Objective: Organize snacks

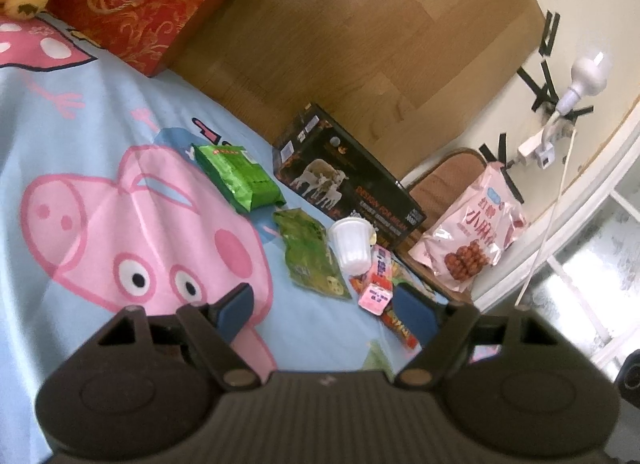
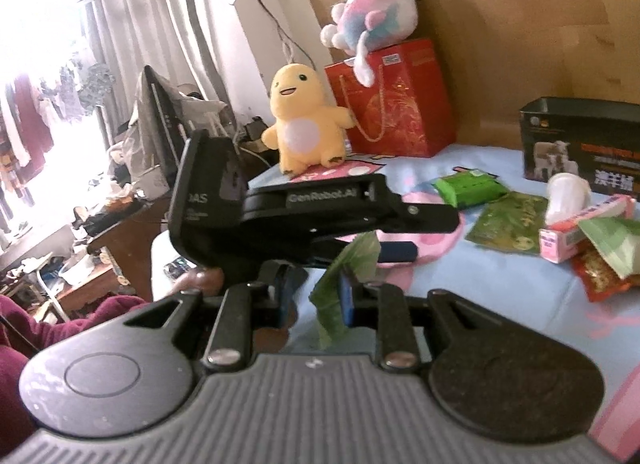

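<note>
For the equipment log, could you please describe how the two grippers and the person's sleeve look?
Both grippers, left and right, are black with ribbed grey bases, round side discs and dark blue pads. From the right wrist view, the left one's body shows white "GenRobot.AI" lettering. The sleeve is maroon. No cables are visible on them.

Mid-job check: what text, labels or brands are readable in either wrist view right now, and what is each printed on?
"GenRobot.AI": on the left gripper, seen from the right wrist.
"DESIGN FOR MILAN": on the black box with the sheep picture.
"小麻花": large characters on the pink snack bag.
"澳羊绒": on that black box's face in the right wrist view.
Green packet, pink carton, red gift bag: print too blurred to read.
</note>
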### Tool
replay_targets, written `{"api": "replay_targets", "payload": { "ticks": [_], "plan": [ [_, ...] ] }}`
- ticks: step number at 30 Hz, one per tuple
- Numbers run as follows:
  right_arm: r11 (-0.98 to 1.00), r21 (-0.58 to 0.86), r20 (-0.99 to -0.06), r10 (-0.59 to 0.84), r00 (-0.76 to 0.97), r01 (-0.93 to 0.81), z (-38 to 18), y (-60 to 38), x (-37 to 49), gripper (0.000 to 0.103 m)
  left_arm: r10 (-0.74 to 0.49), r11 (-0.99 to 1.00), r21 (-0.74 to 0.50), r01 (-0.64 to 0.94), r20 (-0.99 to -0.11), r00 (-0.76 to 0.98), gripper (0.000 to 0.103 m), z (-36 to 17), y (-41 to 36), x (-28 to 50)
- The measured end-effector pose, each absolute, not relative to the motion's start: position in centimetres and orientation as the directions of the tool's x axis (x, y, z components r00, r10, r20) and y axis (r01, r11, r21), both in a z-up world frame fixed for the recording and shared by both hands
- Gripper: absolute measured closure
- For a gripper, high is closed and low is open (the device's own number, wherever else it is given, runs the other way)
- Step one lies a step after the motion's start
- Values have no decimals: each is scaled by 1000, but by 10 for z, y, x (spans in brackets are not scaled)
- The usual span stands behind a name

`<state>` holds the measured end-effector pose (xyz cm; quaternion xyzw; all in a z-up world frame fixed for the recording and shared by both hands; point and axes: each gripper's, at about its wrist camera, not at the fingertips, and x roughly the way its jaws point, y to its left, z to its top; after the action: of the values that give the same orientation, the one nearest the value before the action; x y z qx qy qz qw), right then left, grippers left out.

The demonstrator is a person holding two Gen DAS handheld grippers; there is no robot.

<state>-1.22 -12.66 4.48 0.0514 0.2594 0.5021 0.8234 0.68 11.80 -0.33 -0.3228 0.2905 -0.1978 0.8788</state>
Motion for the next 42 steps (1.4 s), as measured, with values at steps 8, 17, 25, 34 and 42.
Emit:
{"api": "replay_targets", "payload": {
  "ticks": [8,17,25,34,42],
  "plan": [
    [418,343,-374,882,286,-841,47,-110,-12,75,-440,765,-635,107,-395,806,20,8,143,-21],
    [307,344,-408,900,153,-888,43,-84,-15,70,-356,791,-609,51,-391,848,20,22,188,-64],
    [343,318,-399,894,203,-884,48,-111,-23,56,-379,811,-580,75,-423,823,20,29,187,-76],
    [412,309,-493,840,226,-857,31,-112,-12,48,-332,854,-520,39,-486,808,20,31,188,-106],
    [435,164,-596,759,262,-885,15,-79,-11,40,-380,868,-489,86,-542,750,36,15,157,-87]
  ]
}}
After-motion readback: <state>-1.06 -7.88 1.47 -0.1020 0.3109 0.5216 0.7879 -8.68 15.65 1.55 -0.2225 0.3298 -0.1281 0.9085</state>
